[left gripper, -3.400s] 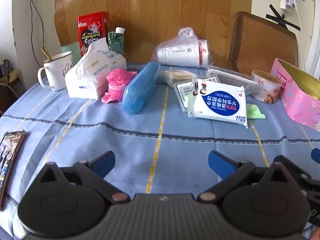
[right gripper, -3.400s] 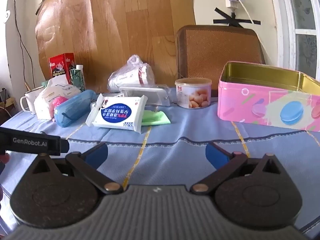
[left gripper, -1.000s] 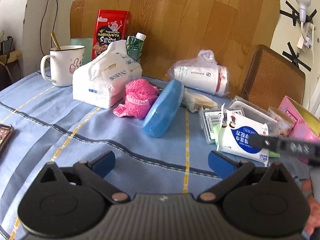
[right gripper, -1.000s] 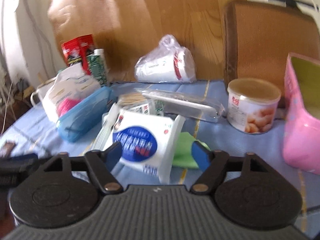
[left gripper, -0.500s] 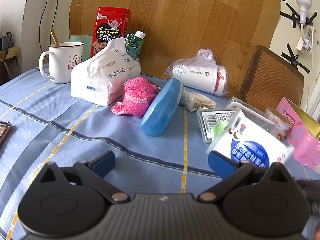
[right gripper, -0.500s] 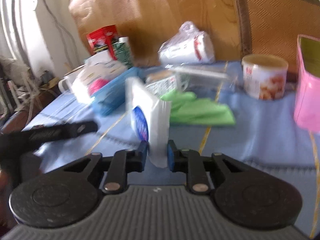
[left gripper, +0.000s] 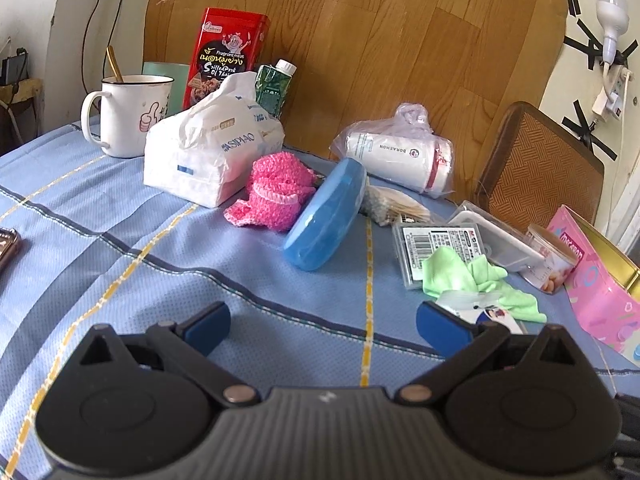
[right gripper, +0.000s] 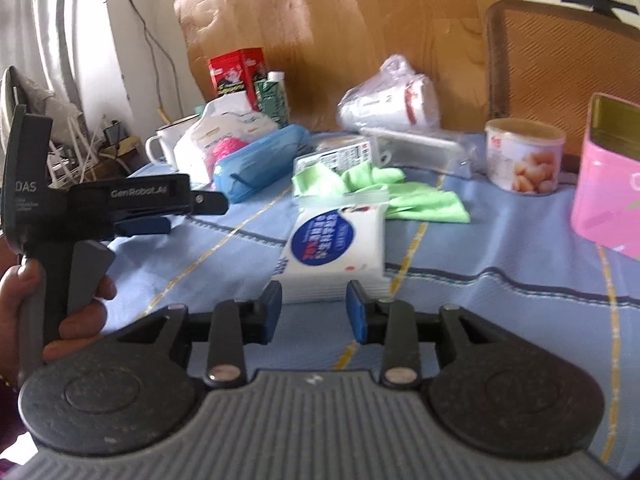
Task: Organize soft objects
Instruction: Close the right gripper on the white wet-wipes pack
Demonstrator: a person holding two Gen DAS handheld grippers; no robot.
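Note:
My right gripper (right gripper: 314, 312) is shut on a white and blue wipes pack (right gripper: 336, 242), holding its near edge; the pack lies flat just above the blue tablecloth. A green cloth (right gripper: 384, 192) lies behind it and also shows in the left wrist view (left gripper: 476, 280). A pink knitted piece (left gripper: 276, 196) lies between a white tissue pack (left gripper: 208, 152) and a blue case (left gripper: 324, 216). My left gripper (left gripper: 322, 324) is open and empty over the cloth, left of the wipes pack, whose end shows by its right finger (left gripper: 496, 314).
A pink tin (right gripper: 612, 184) stands open at the right, a snack can (right gripper: 524, 160) beside it. A mug (left gripper: 128, 116), red box (left gripper: 226, 56), bagged cup (left gripper: 400, 156) and clear plastic boxes (left gripper: 444, 248) line the back. A phone (left gripper: 6, 248) lies at the left edge.
My right gripper closed on the wipes pack, lifted it off the green cloth and brought it nearer, turning it from upright to flat. The left gripper stayed open, nearly still.

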